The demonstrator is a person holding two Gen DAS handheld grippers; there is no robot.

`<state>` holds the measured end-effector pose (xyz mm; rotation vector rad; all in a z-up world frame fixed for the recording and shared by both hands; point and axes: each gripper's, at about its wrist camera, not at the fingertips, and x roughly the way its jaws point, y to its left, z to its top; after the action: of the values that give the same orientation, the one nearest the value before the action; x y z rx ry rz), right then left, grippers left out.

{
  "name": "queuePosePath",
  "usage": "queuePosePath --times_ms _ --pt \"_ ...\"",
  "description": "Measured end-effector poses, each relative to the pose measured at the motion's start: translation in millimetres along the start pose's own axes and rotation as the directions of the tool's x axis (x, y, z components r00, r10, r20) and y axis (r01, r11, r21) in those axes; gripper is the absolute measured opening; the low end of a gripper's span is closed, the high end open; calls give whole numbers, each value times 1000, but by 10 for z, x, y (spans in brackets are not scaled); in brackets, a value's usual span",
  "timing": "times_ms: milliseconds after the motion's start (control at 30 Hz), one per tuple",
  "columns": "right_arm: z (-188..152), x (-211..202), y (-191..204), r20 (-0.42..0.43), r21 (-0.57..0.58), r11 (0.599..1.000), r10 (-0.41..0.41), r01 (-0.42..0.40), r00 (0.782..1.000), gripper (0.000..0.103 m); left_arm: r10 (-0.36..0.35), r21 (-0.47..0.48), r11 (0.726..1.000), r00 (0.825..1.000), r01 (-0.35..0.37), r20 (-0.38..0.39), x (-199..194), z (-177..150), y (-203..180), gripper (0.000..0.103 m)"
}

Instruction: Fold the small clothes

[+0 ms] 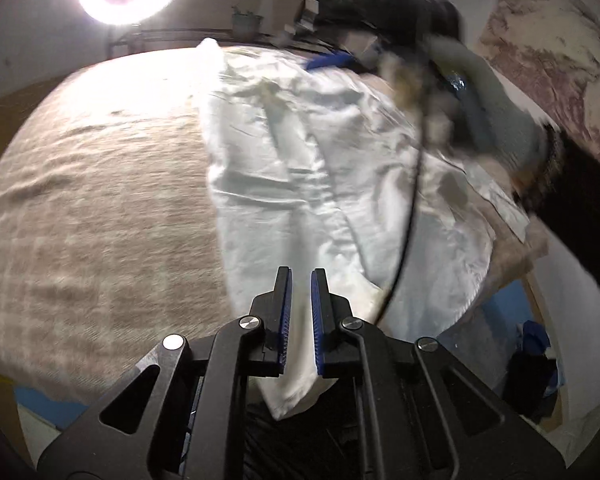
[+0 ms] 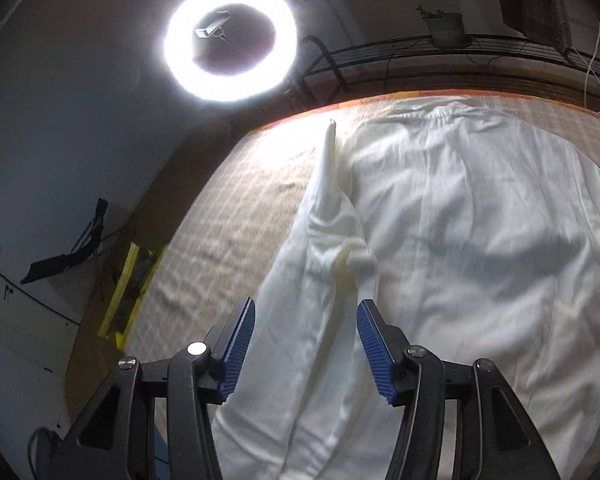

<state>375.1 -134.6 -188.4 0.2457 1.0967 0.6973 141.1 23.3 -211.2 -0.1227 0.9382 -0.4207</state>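
Observation:
A white garment point(image 1: 300, 168) lies spread and wrinkled on a beige checked cloth surface point(image 1: 92, 208). My left gripper point(image 1: 300, 276) is nearly closed on the garment's near corner, with white cloth between the blue pads. In the right wrist view the same white garment point(image 2: 460, 216) covers the right of the surface, with a raised fold and a narrow strip point(image 2: 330, 160) pointing away. My right gripper point(image 2: 306, 308) is open, its fingers straddling the raised fold without pinching it. The right gripper and gloved hand point(image 1: 452, 96) show blurred at the far right in the left wrist view.
A bright ring light point(image 2: 230, 40) stands beyond the surface's far edge. A wire shelf point(image 2: 440, 52) with a potted plant point(image 2: 446, 26) is at the back. A black cable point(image 1: 408, 216) crosses the garment. The surface's edge point(image 1: 512, 264) drops off to the right.

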Motion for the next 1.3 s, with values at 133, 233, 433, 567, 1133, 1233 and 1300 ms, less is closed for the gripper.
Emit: queuePosePath --times_ms 133,233,433,567,1133,1233,1300 --pt "293 185 -80 -12 24 999 -21 21 1000 61 -121 76 989 989 128 -89 280 -98 -219 6" --pt "450 332 -117 -31 20 999 -39 39 999 61 -161 97 980 976 176 -146 362 -235 -306 6" --pt "570 811 -215 -95 -8 995 -101 101 990 56 -157 79 982 975 171 -155 324 -293 -279 6" --pt "514 1088 -225 -171 -31 994 -110 106 979 13 -133 117 981 977 154 -167 367 -306 -339 6" --pt "744 898 257 -28 -213 977 14 -19 1000 20 -50 131 989 994 63 -102 156 -317 -300 6" --pt "806 1185 190 -41 -208 975 -84 74 996 20 -32 132 990 995 45 -96 94 -337 -248 6" --pt "850 1360 -63 -58 -146 974 -184 174 981 20 -30 126 991 994 43 -101 76 -372 -216 6"
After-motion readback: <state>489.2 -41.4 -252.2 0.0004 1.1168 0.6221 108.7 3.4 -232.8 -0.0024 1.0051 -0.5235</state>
